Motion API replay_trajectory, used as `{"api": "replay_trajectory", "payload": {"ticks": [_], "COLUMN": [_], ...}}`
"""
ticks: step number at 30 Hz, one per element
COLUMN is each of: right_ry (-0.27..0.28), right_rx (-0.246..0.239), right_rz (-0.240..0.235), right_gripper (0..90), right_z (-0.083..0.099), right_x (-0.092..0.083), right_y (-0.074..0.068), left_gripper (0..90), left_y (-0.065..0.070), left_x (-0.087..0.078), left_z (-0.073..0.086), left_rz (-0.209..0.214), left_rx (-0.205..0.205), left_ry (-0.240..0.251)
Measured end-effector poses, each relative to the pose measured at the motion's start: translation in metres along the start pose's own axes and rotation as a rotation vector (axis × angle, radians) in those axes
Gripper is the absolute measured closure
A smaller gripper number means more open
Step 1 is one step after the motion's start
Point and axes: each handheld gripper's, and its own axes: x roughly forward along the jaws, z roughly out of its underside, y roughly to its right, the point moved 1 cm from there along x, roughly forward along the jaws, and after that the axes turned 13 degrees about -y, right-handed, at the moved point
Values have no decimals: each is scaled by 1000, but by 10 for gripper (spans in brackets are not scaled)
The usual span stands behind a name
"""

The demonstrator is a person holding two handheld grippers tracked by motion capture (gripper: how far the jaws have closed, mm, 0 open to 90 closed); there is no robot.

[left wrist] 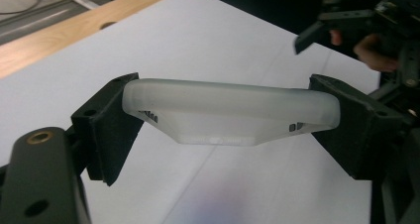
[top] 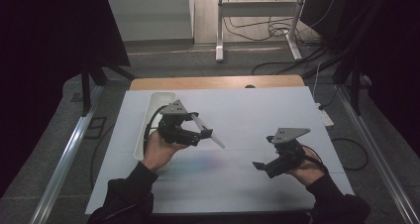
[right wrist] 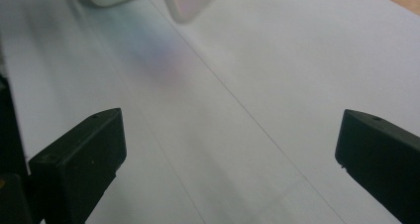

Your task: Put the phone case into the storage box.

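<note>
Translucent plastic piece (left wrist: 230, 112) sits crosswise between the jaws of the left gripper (left wrist: 230, 122), one end against each jaw pad, so the jaws are spread to the piece's full length and clamped on it. In the high view the piece (top: 208, 131) projects from the left gripper (top: 190, 130) as a pale bar slanting down toward the table's middle, held clear above the white sheet (top: 247, 184). A white tray (top: 148, 116) lies on the sheet just behind and left of that gripper, partly hidden by the hand (top: 161, 152).

Right gripper (top: 267, 167) is well apart, near the sheet's right side, held in the right hand (top: 304, 169). Its jaws stand wide apart with nothing between them; the right gripper view shows bare sheet (right wrist: 223, 135) in the gap, with the piece's tip (right wrist: 188, 1) at the top edge.

A wooden table edge (top: 218, 82) shows beyond the sheet.
</note>
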Motion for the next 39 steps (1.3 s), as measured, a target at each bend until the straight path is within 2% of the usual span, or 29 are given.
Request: {"api": "replay_trajectory", "payload": {"ticks": [7, 10, 13, 15, 18, 20, 21, 26, 28, 32, 33, 34, 39], "right_ry": [-30, -31, -33, -32, -31, -27, -27, -10, -4, 9, 9, 11, 12], "right_rx": [33, 46, 80, 90, 123, 136, 145, 221, 238, 297, 297, 313, 325], "right_rz": [102, 114, 160, 171, 221, 230, 239, 271, 273, 287, 287, 287, 292], "right_gripper": [0, 0, 0, 0, 0, 0, 0, 0, 0, 0, 0, 0, 0], "right_z": [16, 20, 30, 32, 41, 44, 46, 61, 64, 71, 71, 74, 77], "right_x": [-8, -11, -16, -17, -22, -23, -25, -32, -33, -37, -37, -39, -40], "right_y": [5, 6, 8, 9, 12, 13, 15, 19, 19, 19, 19, 18, 15], "left_gripper": [173, 173, 173, 173, 173, 173, 173, 173, 173, 173, 173, 173, 173], "left_y": [-6, -9, -12, -15, -21, -22, -23, -31, -32, -38, -38, -41, -48], "left_x": [-8, -13, -18, -21, -30, -32, -34, -46, -48, -57, -57, -61, -68], "left_z": [-3, -4, -4, -5, -4, -4, -4, -2, -2, 1, 1, 2, 5], "left_rz": [-62, -85, -118, -142, -173, -180, -196, -228, -233, -274, -274, -300, -318], "left_rx": [-28, -47, -65, -74, -98, -104, -111, -147, -148, -170, -170, -177, -211], "left_ry": [14, 22, 27, 28, 34, 35, 37, 48, 48, 43, 43, 34, 35]}}
